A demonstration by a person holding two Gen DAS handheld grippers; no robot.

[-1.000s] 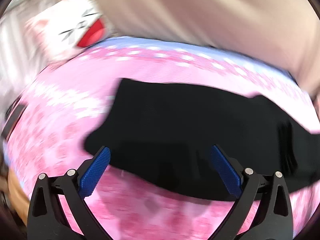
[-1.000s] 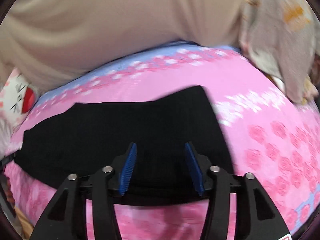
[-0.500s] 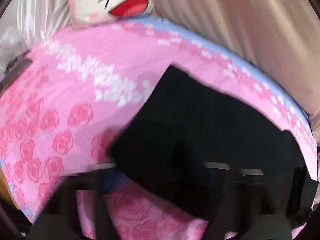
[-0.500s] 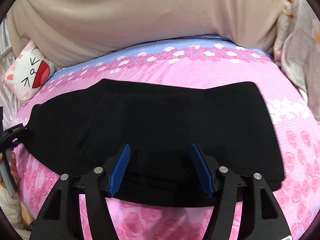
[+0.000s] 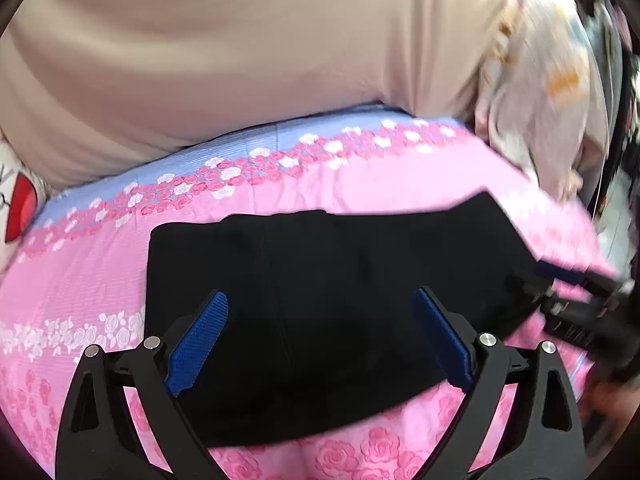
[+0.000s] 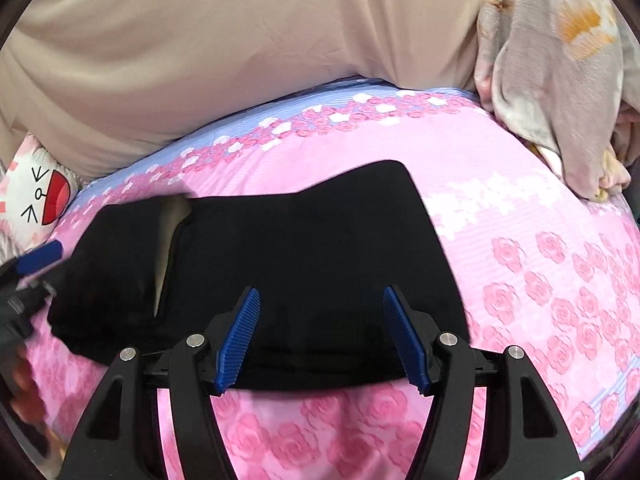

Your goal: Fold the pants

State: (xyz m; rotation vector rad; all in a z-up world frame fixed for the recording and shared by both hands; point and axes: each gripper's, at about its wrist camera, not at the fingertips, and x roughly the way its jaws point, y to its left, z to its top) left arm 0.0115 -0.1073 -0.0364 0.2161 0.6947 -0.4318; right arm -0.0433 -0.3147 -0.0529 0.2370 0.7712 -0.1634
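A beige curtain (image 6: 224, 60) fills the back of both views, hanging behind a bed covered by a pink sheet (image 6: 540, 272) printed with roses and edged by a pale blue band. On the sheet lie the black pants (image 6: 304, 264), folded into a broad flat block; a fold near their left end shows a strip of paler lining. A crumpled grey blanket (image 6: 552, 80) is heaped at the far right corner of the bed, and a white cat-face pillow (image 6: 40, 196) sits at the far left corner.

The right gripper (image 6: 320, 336) tilts down over the near edge of the pants, its blue pads moderately apart and having just widened a little; only the cloth lying flat shows in the gap, and the pads press on nothing. The left gripper (image 5: 320, 340) tilts down likewise over the near edge of the pants, its jaws spread wide after just opening, with nothing clamped. In the left view the right gripper appears blurred at the right end of the pants; in the right view the left gripper shows at the left end, with a hand (image 6: 22, 392) below it.
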